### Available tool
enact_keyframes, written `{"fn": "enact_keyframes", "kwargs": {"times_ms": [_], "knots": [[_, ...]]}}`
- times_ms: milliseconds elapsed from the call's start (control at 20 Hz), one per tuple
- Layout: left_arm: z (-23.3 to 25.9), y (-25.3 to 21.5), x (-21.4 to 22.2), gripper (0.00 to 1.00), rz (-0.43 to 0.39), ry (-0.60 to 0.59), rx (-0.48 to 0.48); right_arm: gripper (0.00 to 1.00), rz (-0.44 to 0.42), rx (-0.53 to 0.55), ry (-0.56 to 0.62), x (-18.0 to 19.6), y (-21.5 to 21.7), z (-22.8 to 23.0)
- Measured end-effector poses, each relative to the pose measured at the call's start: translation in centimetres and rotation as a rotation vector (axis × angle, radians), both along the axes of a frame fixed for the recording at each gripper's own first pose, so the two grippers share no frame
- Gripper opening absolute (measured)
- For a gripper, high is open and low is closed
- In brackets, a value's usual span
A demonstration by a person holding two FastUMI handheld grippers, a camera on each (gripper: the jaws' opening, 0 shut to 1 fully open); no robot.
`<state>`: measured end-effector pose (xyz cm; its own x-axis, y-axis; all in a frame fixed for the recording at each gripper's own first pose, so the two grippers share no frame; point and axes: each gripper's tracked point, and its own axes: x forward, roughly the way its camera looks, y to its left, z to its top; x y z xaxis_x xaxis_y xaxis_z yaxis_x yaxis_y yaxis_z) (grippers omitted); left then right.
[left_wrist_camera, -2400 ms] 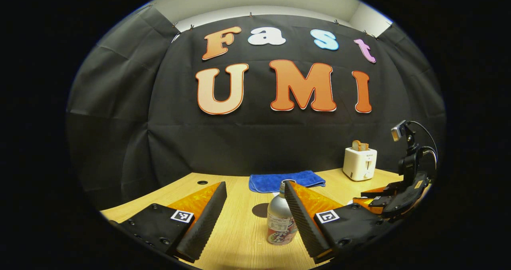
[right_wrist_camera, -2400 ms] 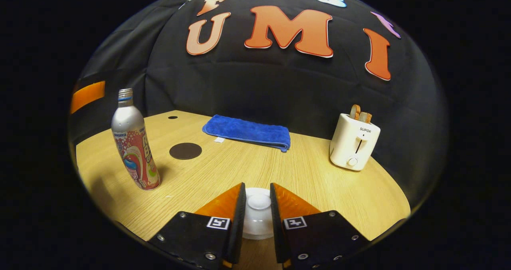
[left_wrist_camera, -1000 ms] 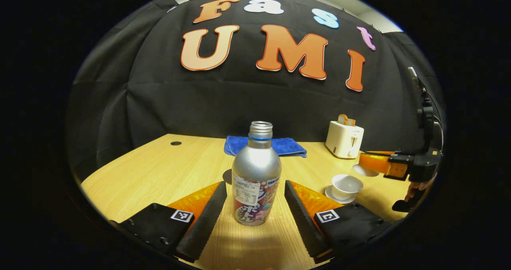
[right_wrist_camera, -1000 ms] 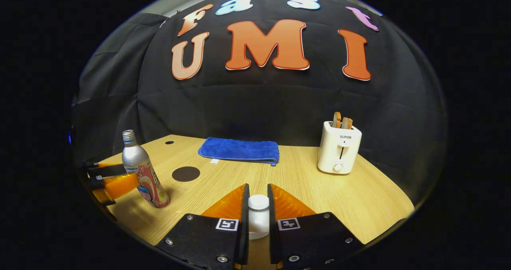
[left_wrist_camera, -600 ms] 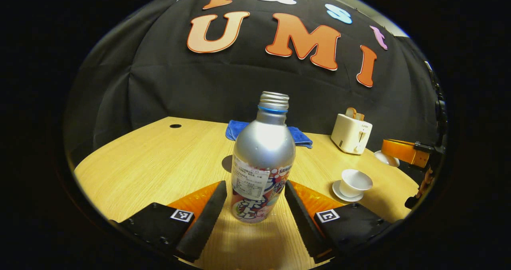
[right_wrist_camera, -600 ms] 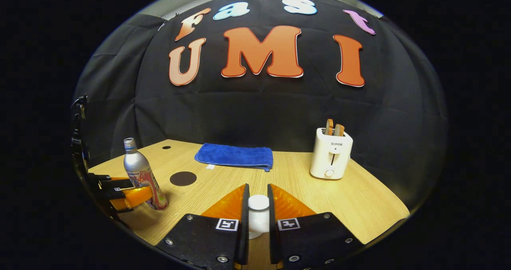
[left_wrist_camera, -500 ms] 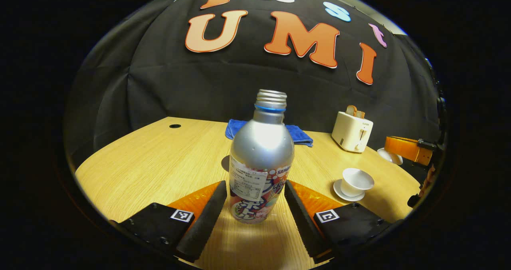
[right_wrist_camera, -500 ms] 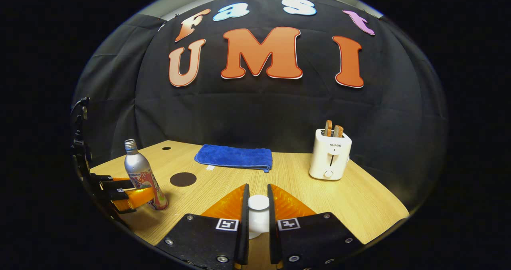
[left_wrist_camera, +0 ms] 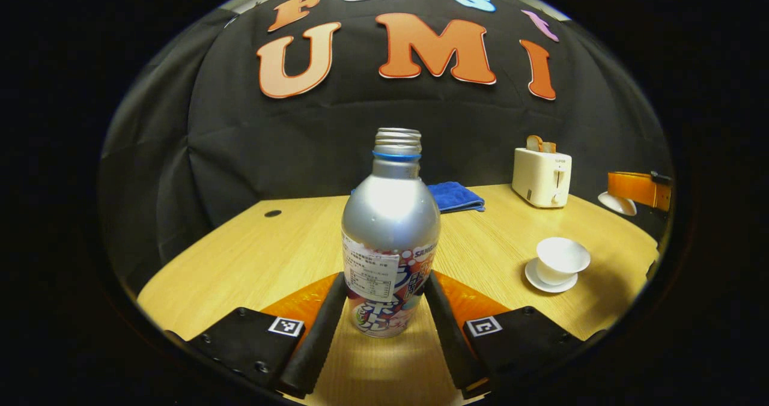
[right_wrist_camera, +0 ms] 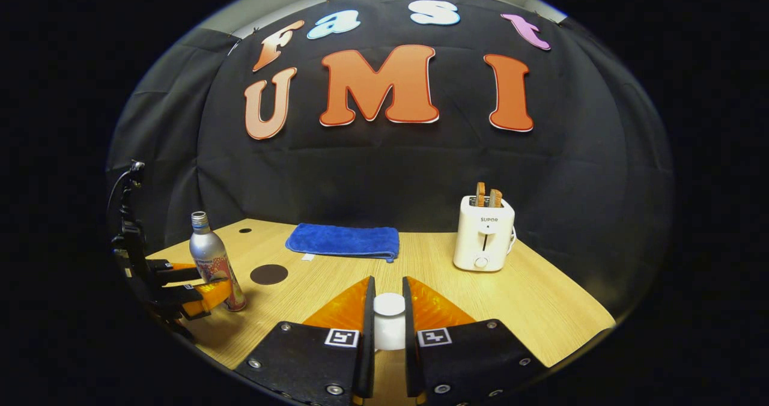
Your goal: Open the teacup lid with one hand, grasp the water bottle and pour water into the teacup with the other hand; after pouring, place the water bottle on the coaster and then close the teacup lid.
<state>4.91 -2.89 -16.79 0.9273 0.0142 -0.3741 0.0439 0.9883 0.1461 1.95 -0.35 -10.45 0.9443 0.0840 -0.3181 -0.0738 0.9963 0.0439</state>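
Water bottle (left_wrist_camera: 389,238) stood upright on the table (left_wrist_camera: 252,256), long axis vertical, open neck up, its lower body pinched between both fingers of the left gripper (left_wrist_camera: 384,310). Right gripper (right_wrist_camera: 388,319) was closed on the lid (right_wrist_camera: 389,322), held above the table. Open teacup (left_wrist_camera: 562,259) sat on its saucer to the bottle's right; coaster (right_wrist_camera: 268,274) lay near the bottle.

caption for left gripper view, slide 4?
Left hand-held gripper closed around upright silver aluminium bottle; uncovered white teacup waits nearby.
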Motion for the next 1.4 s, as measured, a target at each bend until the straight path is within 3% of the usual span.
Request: {"fn": "enact_keyframes", "kwargs": {"times_ms": [500,1400], "knots": [[-0.2,-4.2,1.0,0.83,-0.153,0.012,0.381,0.21,-0.037,0.015,-0.030,-0.6,-3.1,1.1],[-0.7,-6.6,1.9,0.83,-0.317,-0.011,0.854,0.21,-0.126,0.021,-0.023,-3.3,-9.8,1.0]]}}
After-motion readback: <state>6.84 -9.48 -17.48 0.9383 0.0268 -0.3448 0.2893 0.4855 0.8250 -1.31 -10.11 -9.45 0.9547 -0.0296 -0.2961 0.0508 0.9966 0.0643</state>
